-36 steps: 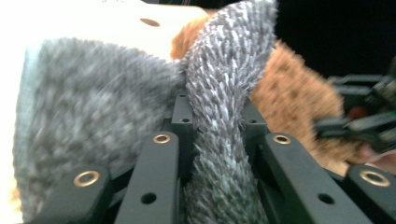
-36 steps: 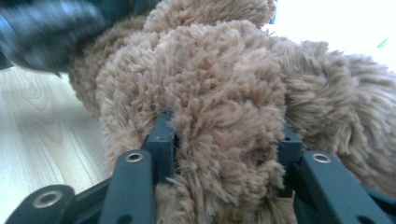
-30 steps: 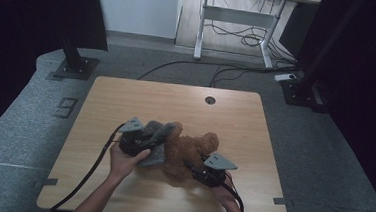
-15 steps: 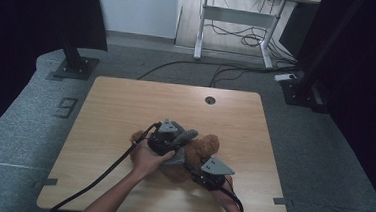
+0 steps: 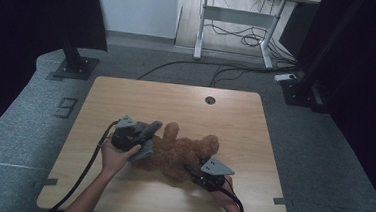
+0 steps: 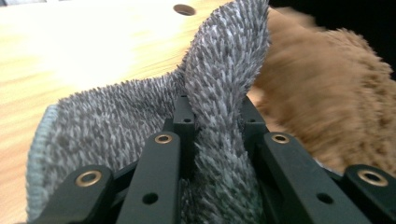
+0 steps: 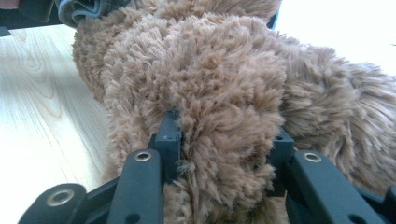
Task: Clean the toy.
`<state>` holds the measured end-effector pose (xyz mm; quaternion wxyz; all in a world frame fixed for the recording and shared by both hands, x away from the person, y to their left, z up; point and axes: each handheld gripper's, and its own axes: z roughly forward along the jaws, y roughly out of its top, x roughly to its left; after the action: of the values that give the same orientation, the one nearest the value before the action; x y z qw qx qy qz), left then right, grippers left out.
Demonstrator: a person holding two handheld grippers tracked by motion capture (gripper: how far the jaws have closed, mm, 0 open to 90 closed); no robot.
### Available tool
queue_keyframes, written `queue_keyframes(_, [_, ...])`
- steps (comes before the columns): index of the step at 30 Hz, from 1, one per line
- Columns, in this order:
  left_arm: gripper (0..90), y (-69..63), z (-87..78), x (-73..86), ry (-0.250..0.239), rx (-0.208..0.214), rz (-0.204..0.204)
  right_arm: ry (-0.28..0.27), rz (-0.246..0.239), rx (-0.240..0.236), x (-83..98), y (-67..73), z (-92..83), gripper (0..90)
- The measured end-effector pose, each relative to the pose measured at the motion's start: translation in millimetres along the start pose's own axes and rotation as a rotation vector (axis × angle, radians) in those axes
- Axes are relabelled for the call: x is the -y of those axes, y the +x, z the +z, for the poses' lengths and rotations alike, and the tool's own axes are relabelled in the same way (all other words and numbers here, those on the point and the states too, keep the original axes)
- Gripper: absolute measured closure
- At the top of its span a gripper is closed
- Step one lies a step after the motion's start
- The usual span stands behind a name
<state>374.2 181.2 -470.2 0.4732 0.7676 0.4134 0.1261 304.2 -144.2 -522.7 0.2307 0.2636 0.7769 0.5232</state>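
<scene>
A brown teddy bear (image 5: 182, 153) lies on the wooden table (image 5: 176, 100), near its front middle. My left gripper (image 5: 146, 133) is at the bear's left side, shut on a fold of fuzzy grey cloth (image 5: 145, 150). In the left gripper view the cloth (image 6: 219, 70) stands up between the jaws of the left gripper (image 6: 215, 112), with the bear (image 6: 327, 93) just to the right. My right gripper (image 5: 194, 171) is at the bear's front right. Its jaws have just been closing. They now pinch a plush limb of the bear (image 7: 210, 70) in the right gripper (image 7: 224, 130).
A round cable hole (image 5: 210, 100) sits near the table's far edge. Bare wood spreads to the left and behind the bear. Black stand bases (image 5: 73, 68) and a white desk frame (image 5: 232, 19) stand on the grey floor beyond the table.
The left hand swung right over the bear with the grey cloth, then came back to the bear's left side. The right hand stayed put on the bear.
</scene>
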Motion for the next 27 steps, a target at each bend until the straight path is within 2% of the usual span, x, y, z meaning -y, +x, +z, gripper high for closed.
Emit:
queue_keyframes(4, [75.3, 8.7, -8.5, 8.8, -0.001, -0.036, -0.009, 0.0, 0.004, -0.009, 0.3, -0.3, -0.3, 59.8])
queue_keyframes(7, [75.4, 13.0, -13.7, 9.4, 0.001, -0.045, -0.026, -0.002, 0.004, -0.01, 1.1, 0.0, -0.9, 59.9])
queue_keyframes(9, [75.5, 9.4, -16.6, 4.6, -0.01, -0.034, -0.02, 0.0, 0.006, -0.013, 1.2, -0.7, -1.3, 59.9])
queue_keyframes(11, [75.5, -0.1, -17.9, -2.3, -0.03, -0.014, -0.003, 0.001, 0.012, -0.017, 1.7, -2.3, -1.6, 59.9])
queue_keyframes(14, [75.3, -28.7, -11.2, -19.2, -0.05, 0.045, 0.052, -0.004, 0.022, -0.022, 2.9, -4.1, -1.7, 59.9])
queue_keyframes(16, [75.4, -40.9, -4.4, -26.7, -0.044, 0.077, 0.066, -0.007, 0.02, -0.022, 3.2, -3.6, -1.8, 59.9])
queue_keyframes(19, [75.4, -65.6, 15.4, -40.8, -0.024, 0.12, 0.111, -0.007, 0.008, -0.019, 3.4, -2.9, -2.2, 59.9])
queue_keyframes(22, [75.4, -87.8, 33.5, -46.2, -0.027, 0.151, 0.145, -0.005, -0.005, -0.011, 3.2, -1.4, -2.0, 59.9])
queue_keyframes(25, [75.3, -103.4, 48.1, -48.4, -0.026, 0.147, 0.177, -0.004, -0.012, -0.01, 3.4, -0.7, -2.1, 60.0])
queue_keyframes(27, [75.3, -108.0, 60.4, -49.0, 0.008, 0.143, 0.188, -0.002, -0.014, -0.009, 3.3, -0.4, -2.3, 59.9])
